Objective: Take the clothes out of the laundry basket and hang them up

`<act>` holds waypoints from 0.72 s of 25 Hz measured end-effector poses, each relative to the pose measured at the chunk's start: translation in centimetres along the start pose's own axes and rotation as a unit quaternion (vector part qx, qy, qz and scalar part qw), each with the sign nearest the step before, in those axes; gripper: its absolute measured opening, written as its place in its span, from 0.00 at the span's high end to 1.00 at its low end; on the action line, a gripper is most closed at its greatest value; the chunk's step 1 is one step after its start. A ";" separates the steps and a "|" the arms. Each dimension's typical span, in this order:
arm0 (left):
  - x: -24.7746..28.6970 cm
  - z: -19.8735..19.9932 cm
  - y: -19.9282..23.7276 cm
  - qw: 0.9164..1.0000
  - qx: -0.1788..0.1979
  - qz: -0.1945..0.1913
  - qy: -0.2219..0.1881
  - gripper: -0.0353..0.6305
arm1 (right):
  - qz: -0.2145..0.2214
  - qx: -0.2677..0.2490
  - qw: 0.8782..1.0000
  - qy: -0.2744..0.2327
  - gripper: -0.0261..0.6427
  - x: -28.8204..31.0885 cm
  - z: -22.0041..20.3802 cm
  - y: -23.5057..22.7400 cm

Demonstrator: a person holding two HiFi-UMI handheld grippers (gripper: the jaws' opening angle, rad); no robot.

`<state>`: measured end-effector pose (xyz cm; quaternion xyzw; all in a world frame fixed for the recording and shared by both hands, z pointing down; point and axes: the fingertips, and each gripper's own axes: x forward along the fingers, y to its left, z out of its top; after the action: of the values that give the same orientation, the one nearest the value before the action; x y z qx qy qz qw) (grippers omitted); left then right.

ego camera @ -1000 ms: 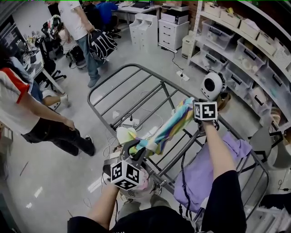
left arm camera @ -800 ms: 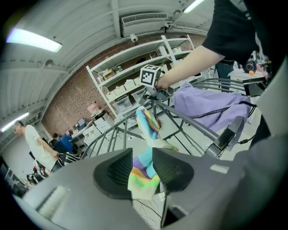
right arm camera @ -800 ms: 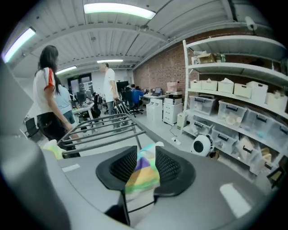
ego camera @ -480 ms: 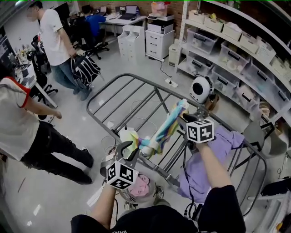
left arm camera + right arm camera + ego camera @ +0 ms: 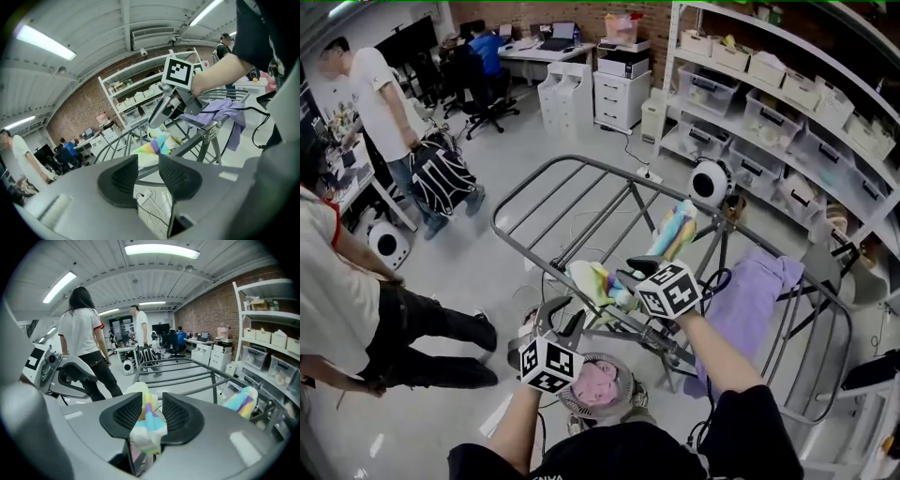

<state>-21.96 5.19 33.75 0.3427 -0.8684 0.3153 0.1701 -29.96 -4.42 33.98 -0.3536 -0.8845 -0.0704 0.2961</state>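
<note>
In the head view, we see the right gripper (image 5: 623, 278) clamped on one end of the rainbow cloth (image 5: 677, 232). The cloth's other end lies over a bar of the drying rack (image 5: 581, 159). The left gripper (image 5: 562, 317) hangs just below the held end, above the laundry basket (image 5: 567, 401), where a pink garment (image 5: 602, 380) lies. A purple garment (image 5: 750, 295) is draped over the rack's right side.

In the left gripper view, the left gripper (image 5: 148, 159) has its jaws apart, and between them we see only floor and a white cable (image 5: 150, 206). The rainbow cloth (image 5: 157, 145) shows just past the tips; we cannot tell whether it touches them. Beyond it the right gripper (image 5: 157, 123) reaches down to the cloth, and the purple garment (image 5: 220, 108) hangs on the drying rack (image 5: 206, 136).

In the right gripper view, both pads of the right gripper (image 5: 152, 408) press on a bunch of the rainbow cloth (image 5: 150, 420), which fills the gap and spills out beneath. Its far end rests on the rack at the right.
</note>
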 end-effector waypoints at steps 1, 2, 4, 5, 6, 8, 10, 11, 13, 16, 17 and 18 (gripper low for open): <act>-0.4 -0.3 0.0 1.000 -0.001 0.000 -0.001 0.78 | 0.004 -0.010 1.000 0.002 0.78 0.6 0.2 1.2; -0.8 -0.7 0.1 1.000 -0.002 0.000 -0.002 0.78 | 0.008 -0.020 1.000 0.004 0.77 1.2 0.4 2.4; -1.5 -1.2 0.1 1.000 -0.003 -0.001 -0.003 0.78 | 0.013 -0.043 0.999 0.015 0.77 2.4 0.4 4.3; -1.9 -1.5 0.1 1.000 -0.004 -0.003 -0.003 0.78 | 0.014 -0.053 0.998 0.024 0.76 3.1 0.2 5.1; -2.2 -1.8 0.0 1.000 -0.003 -0.005 -0.003 0.78 | 0.014 -0.060 0.997 0.034 0.76 3.7 -0.1 5.7; -3.0 -2.4 0.0 1.000 -0.003 -0.009 -0.003 0.78 | 0.012 -0.073 0.995 0.062 0.76 5.0 -0.9 6.8; -3.8 -2.9 0.1 1.000 -0.004 -0.012 -0.004 0.78 | 0.003 -0.089 0.992 0.095 0.76 6.2 -1.9 7.3; -4.1 -3.1 0.2 1.000 -0.004 -0.012 -0.005 0.78 | -0.006 -0.098 0.989 0.111 0.76 6.7 -2.4 7.4; -4.5 -3.6 0.2 1.000 -0.003 -0.013 -0.006 0.78 | -0.033 -0.116 0.983 0.138 0.77 7.3 -3.1 7.0; -5.1 -4.1 0.0 1.000 -0.004 -0.017 -0.009 0.78 | -0.070 -0.120 0.981 0.134 0.93 6.8 -2.8 6.3; -5.4 -4.3 -0.1 1.000 -0.004 -0.018 -0.009 0.78 | -0.076 -0.112 0.984 0.120 0.93 6.3 -2.4 6.2; -5.6 -4.4 -0.1 1.000 -0.005 -0.019 -0.010 0.78 | -0.081 -0.101 0.986 0.105 0.93 5.7 -1.8 6.2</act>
<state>-17.55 10.80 34.22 0.3612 -0.8651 0.3041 0.1691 -28.27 2.93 38.17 -0.3001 -0.8626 -0.2197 0.3430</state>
